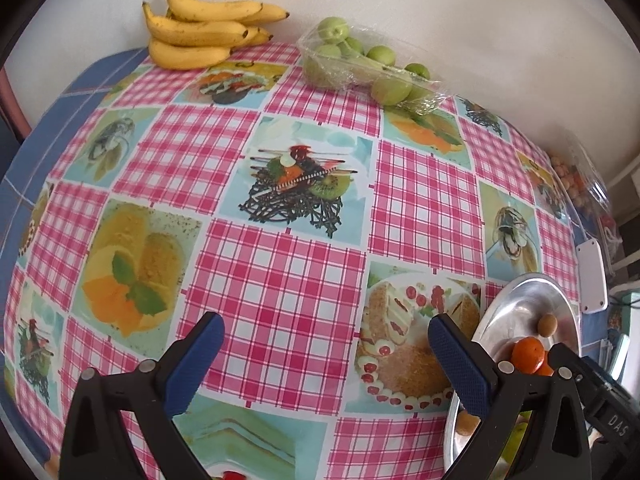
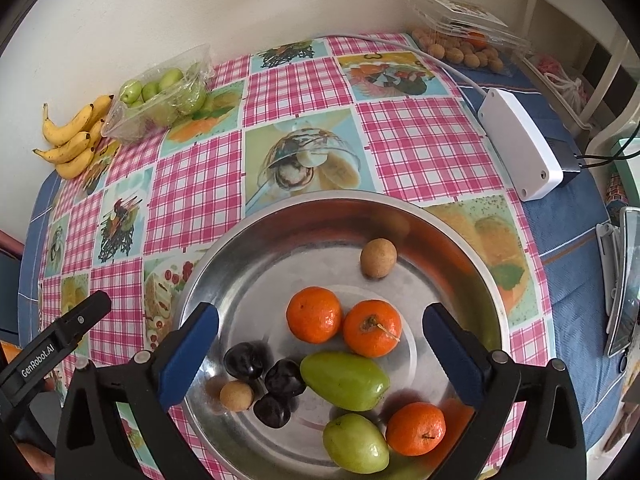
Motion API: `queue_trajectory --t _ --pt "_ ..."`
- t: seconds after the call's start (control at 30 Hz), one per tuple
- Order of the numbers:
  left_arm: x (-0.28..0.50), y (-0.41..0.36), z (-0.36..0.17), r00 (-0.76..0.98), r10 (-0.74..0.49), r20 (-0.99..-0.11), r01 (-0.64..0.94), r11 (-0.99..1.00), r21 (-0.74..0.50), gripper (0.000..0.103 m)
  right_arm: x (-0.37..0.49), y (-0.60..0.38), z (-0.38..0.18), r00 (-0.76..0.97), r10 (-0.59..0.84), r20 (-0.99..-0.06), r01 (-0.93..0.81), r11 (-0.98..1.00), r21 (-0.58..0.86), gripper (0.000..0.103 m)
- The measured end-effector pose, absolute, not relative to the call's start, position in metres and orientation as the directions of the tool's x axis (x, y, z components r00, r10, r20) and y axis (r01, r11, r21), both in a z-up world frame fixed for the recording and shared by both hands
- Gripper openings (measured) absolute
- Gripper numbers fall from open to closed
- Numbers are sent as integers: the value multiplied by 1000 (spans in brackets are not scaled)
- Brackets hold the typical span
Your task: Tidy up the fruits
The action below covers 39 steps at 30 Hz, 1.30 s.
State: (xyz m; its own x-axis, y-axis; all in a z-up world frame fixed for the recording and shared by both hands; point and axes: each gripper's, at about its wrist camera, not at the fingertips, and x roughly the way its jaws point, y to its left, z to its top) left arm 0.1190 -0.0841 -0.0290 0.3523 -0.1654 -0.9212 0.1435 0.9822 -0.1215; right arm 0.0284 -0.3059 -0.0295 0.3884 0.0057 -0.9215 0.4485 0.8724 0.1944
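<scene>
Our right tongs (image 2: 320, 344) gape empty above the steel bowl (image 2: 224, 264) of tangerines (image 2: 314, 314), green fruit (image 2: 344, 380) and dark plums (image 2: 244, 360), left tongs (image 1: 324, 360) likewise open over the checked surface (image 1: 280, 280), bananas (image 1: 200, 28) by the wall.

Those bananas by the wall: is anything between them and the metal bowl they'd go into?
Nothing visible blocks the way. The bananas lie by the wall beside the packet of green fruits; only bare checked tablecloth lies between them and the metal bowl.
</scene>
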Motion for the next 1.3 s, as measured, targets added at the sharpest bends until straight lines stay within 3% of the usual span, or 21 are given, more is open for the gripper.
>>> queue_trajectory --t 0.63,0.83,1.3 --pt "79 -79 -6 476 -139 -869 232 972 -29 103 8 -263 -18 380 -5 -925 384 911 153 102" --pt "65 -79 1 523 -52 -851 216 974 74 103 -2 -255 -16 383 -16 -924 382 913 143 102" --pt "30 -62 14 542 16 -840 195 970 144 103 -35 -238 -11 400 -31 -916 386 912 138 102"
